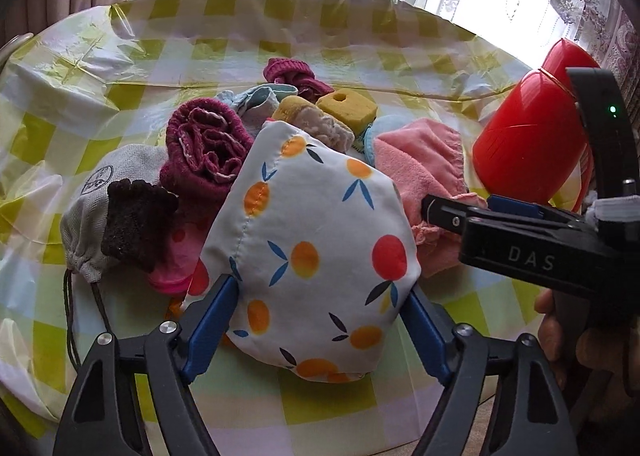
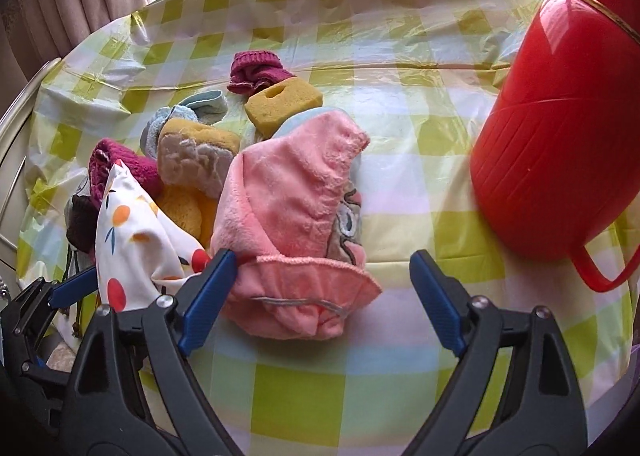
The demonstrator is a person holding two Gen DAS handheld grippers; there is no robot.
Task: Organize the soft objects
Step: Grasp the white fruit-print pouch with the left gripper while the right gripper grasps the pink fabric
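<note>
Round table under a yellow-green checked plastic cloth, window and curtains behind; soft goods heaped left of centre, container at far right. Left to right in the right wrist view: left gripper at the lower left edge, its pads bracketing the fruit-print pouch; the left wrist view shows that pouch filling the centre with both blue pads against its sides, so clasped on it as far as can be judged. Next, maroon knits, yellow sponges, then the pink fleece cloth, centre, long axis running lower left to upper right. Right gripper spread wide and empty, its left pad just touching the cloth's hem, right pad over bare cloth. Red basket, upper right, lying nearer the right gripper than the left
</note>
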